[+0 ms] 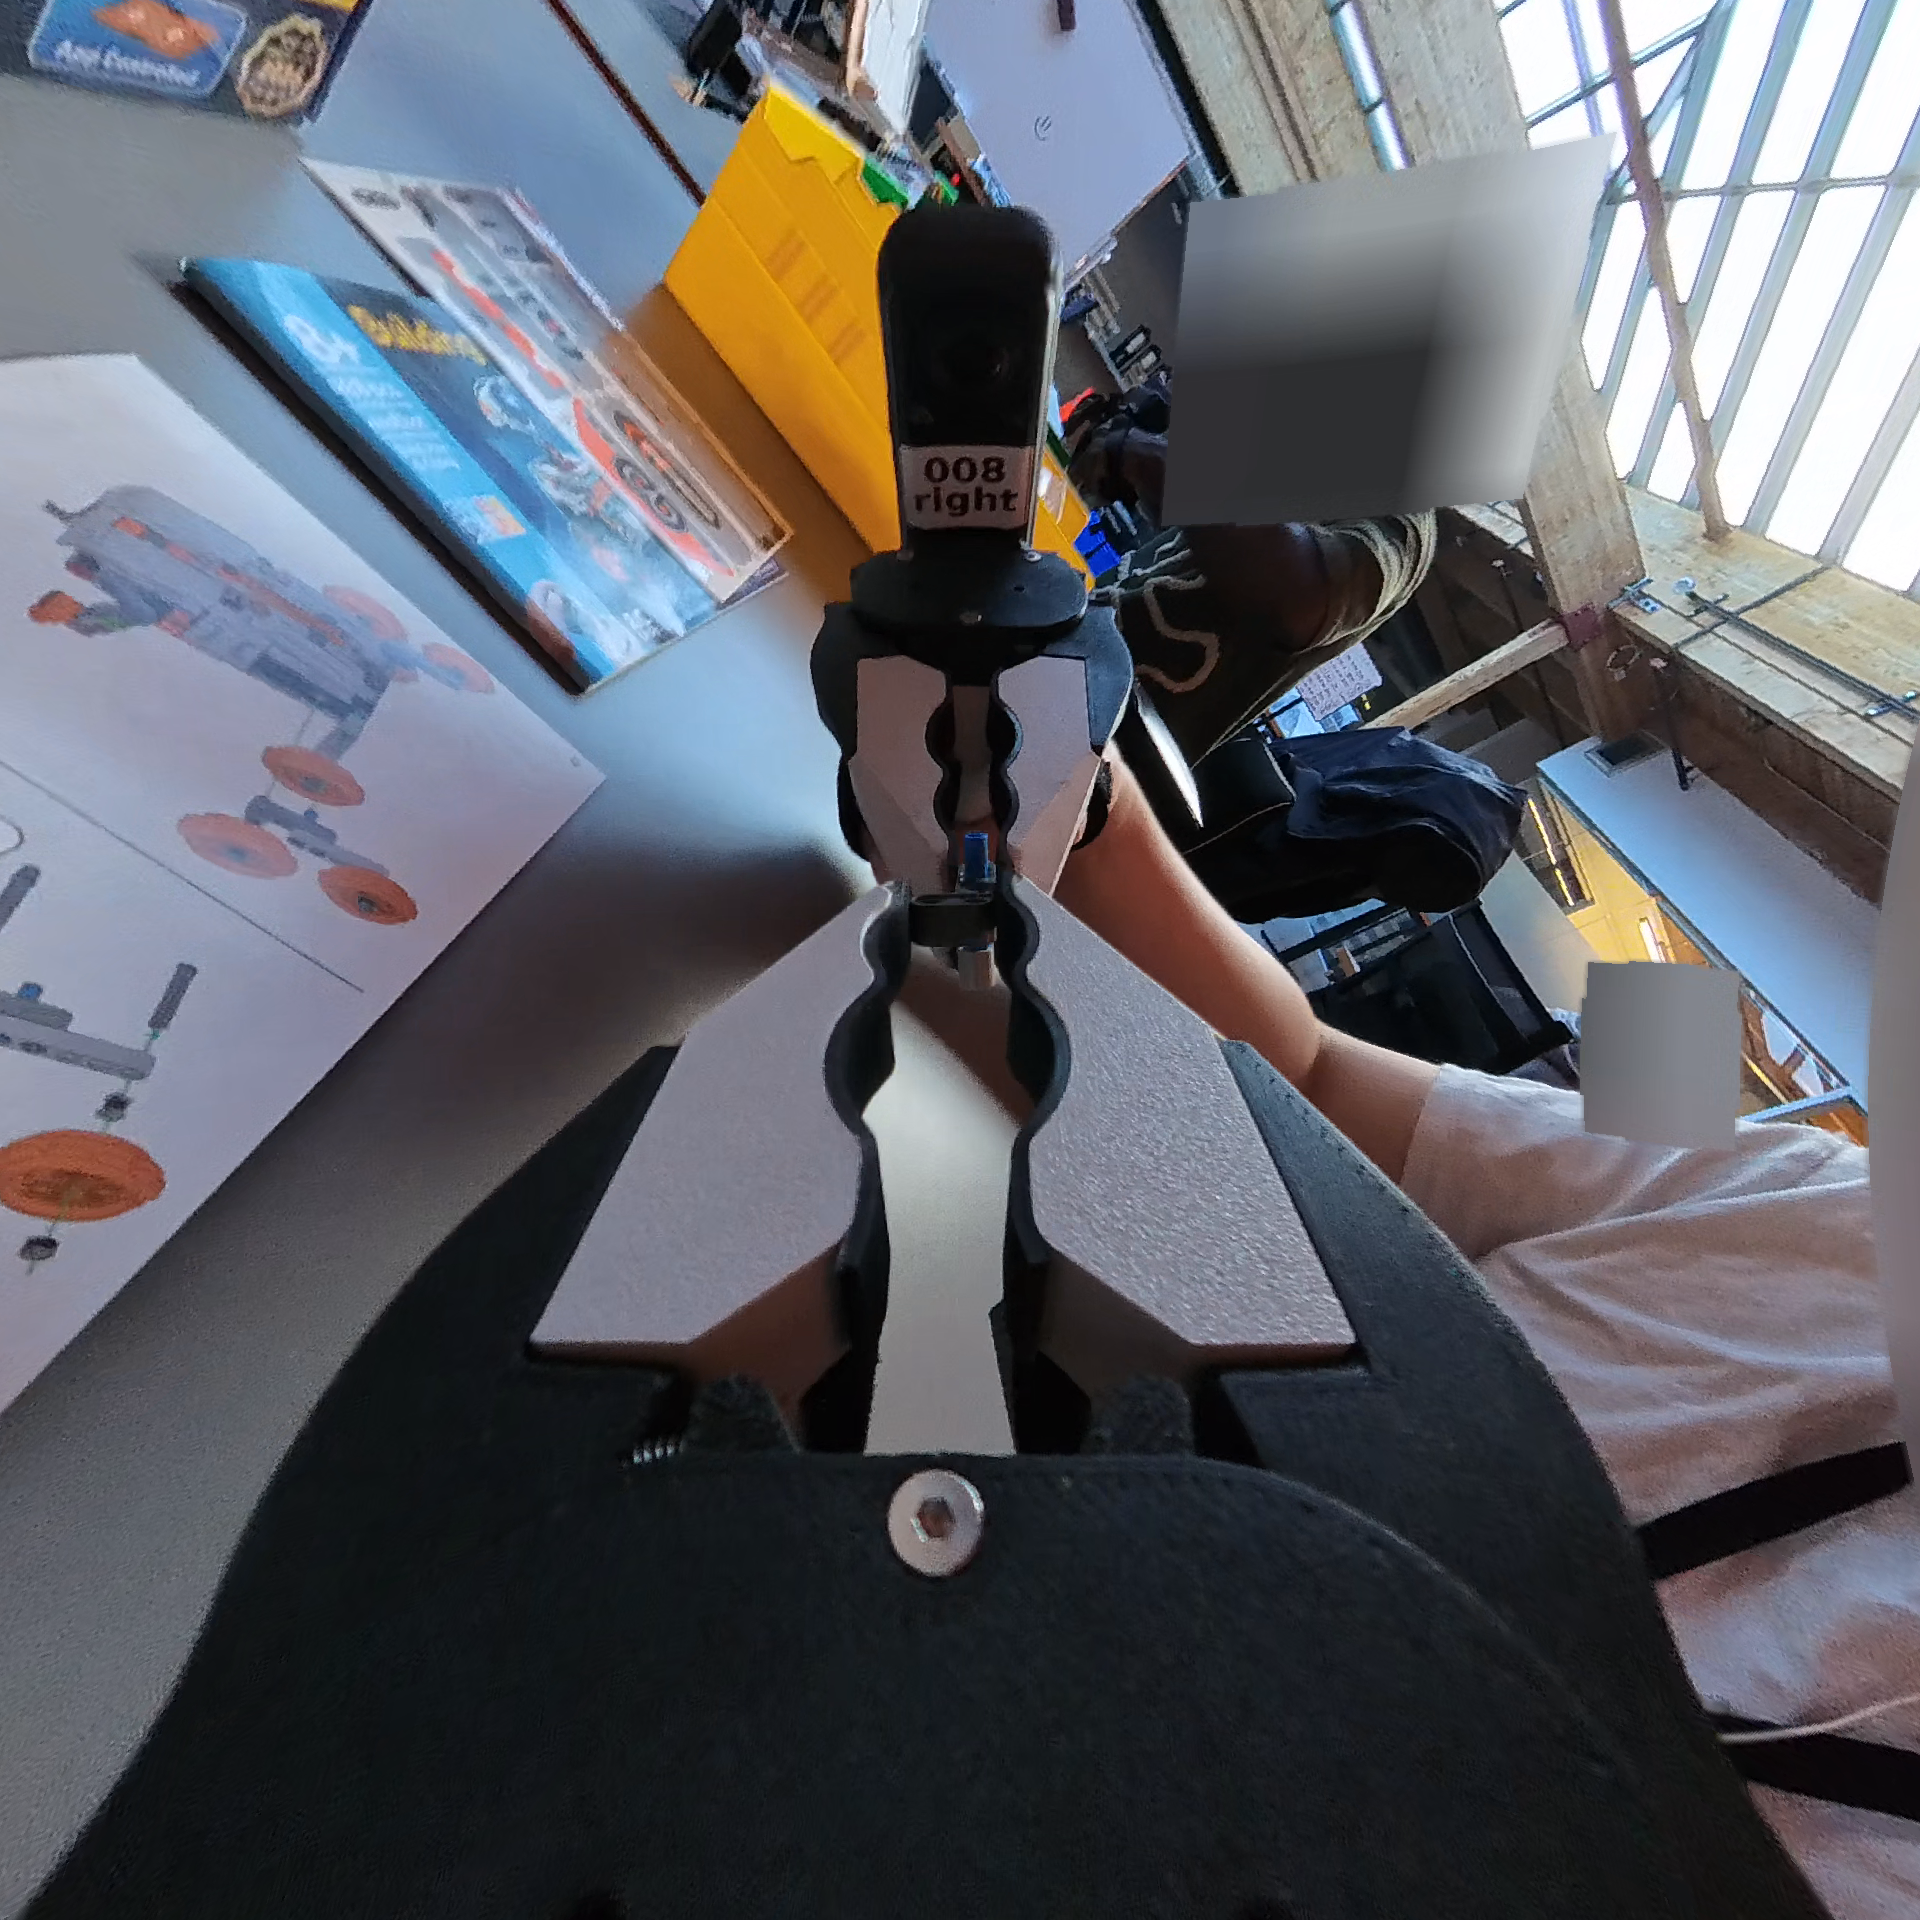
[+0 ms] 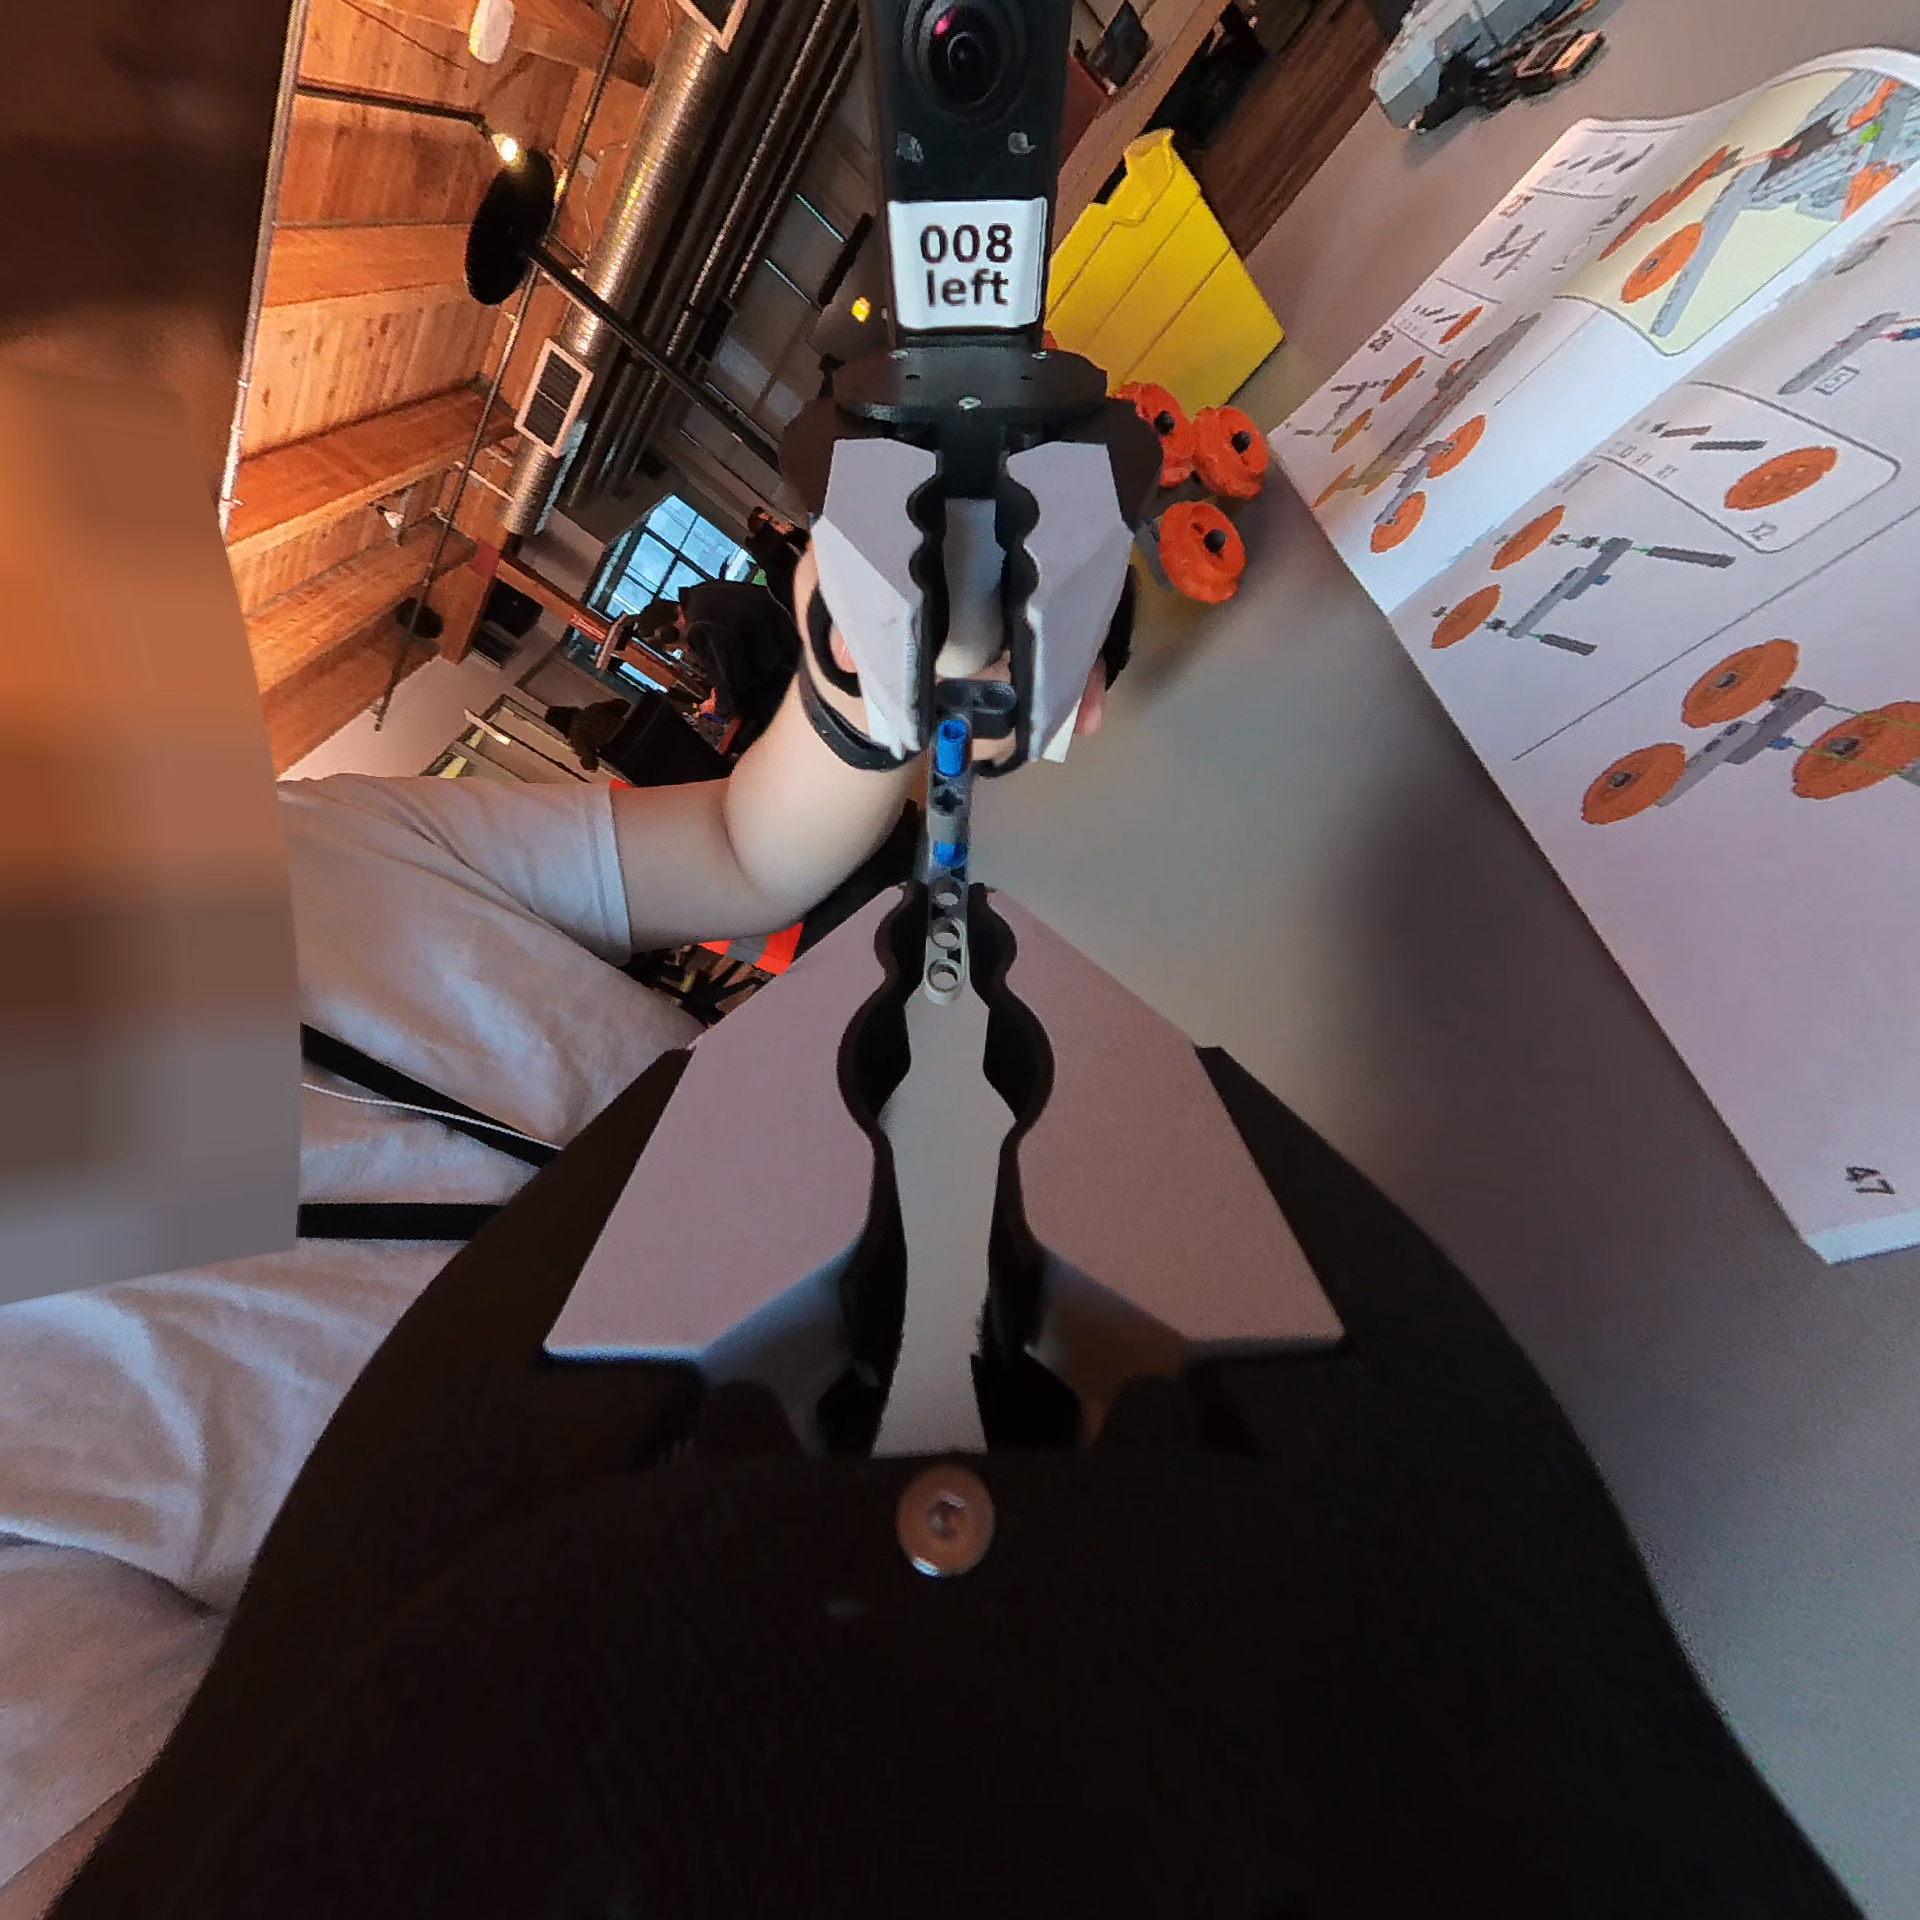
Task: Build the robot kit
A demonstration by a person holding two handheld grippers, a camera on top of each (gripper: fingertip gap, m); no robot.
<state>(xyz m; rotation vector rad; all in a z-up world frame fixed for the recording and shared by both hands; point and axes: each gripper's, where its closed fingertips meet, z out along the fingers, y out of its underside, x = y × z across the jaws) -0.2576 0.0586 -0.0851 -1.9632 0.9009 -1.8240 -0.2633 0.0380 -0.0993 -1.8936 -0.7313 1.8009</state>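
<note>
An open instruction booklet point(image 2: 1621, 644) with orange-wheeled build diagrams lies on the grey table point(image 2: 1226, 831). Beside it in the left wrist view rests a blue box point(image 1: 499, 468) under a clear sheet. Three orange wheels point(image 2: 1205, 468) sit on the table near a yellow bin point(image 2: 1164, 281). Farther off are barred windows point(image 1: 1766, 260) and a wooden ceiling point(image 2: 343, 343) with ducts.

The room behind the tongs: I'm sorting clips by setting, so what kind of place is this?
Probably a loft-style workshop or makerspace: a timber ceiling with bare ducts, tall gridded windows, and a grey table with a building-kit instruction booklet and orange wheels.
</note>
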